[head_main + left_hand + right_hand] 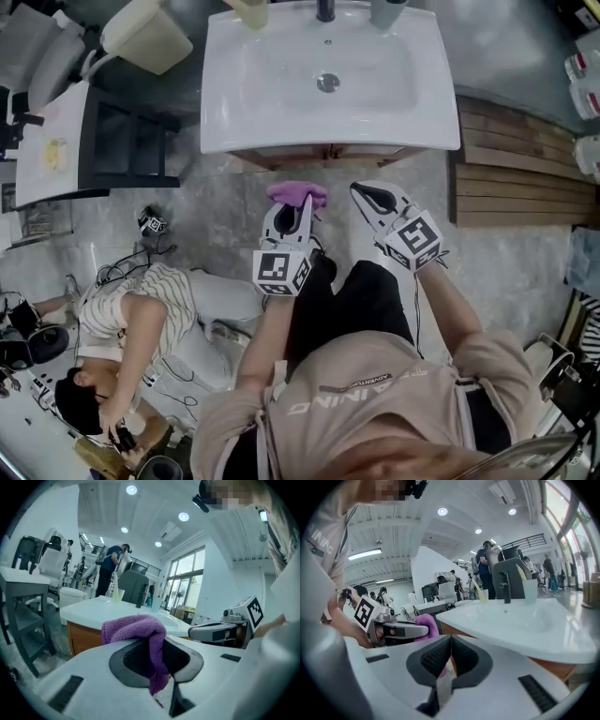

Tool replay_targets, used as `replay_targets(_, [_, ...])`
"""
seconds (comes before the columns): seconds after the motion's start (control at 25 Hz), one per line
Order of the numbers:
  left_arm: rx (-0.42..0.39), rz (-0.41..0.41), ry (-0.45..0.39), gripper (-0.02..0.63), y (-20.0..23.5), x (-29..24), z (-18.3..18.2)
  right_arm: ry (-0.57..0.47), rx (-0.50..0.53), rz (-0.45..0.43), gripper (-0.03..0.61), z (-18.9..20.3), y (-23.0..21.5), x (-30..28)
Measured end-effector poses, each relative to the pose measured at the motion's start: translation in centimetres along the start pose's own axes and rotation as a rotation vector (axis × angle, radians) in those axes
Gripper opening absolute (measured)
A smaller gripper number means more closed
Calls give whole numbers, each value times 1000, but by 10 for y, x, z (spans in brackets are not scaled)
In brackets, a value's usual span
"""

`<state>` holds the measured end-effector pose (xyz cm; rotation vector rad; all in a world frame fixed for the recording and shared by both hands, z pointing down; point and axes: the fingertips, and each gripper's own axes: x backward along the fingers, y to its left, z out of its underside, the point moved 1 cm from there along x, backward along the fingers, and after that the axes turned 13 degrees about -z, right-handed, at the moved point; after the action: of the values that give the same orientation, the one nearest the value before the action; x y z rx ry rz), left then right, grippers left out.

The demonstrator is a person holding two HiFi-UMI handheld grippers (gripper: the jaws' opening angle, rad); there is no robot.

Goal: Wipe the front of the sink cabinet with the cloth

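One cloth (298,193) pinched in L tool (157,654) — R tool (451,654) closed.

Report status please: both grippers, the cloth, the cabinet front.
Left gripper shut on crumpled purple microfibre cloth. Right gripper shut, jaws empty. Cloth near brown wooden sink cabinet front, contact unclear. No obstacle seen between.

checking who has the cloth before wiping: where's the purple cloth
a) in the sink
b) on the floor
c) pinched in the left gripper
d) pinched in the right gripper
c: the cloth is clamped between the jaws of the left gripper, and the right gripper is shut with nothing in it.
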<state>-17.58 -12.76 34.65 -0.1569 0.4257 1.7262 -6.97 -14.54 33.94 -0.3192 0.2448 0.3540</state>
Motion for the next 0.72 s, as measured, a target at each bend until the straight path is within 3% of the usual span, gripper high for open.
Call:
replay_targets(0.44, [-27,43,-59,64,-41,60,-136,-38,47,20,14,-132,59,47])
replay_targets(0.72, [-72,89,-140,64,-68,86,-215,-92,103,175,14,-204,67,93])
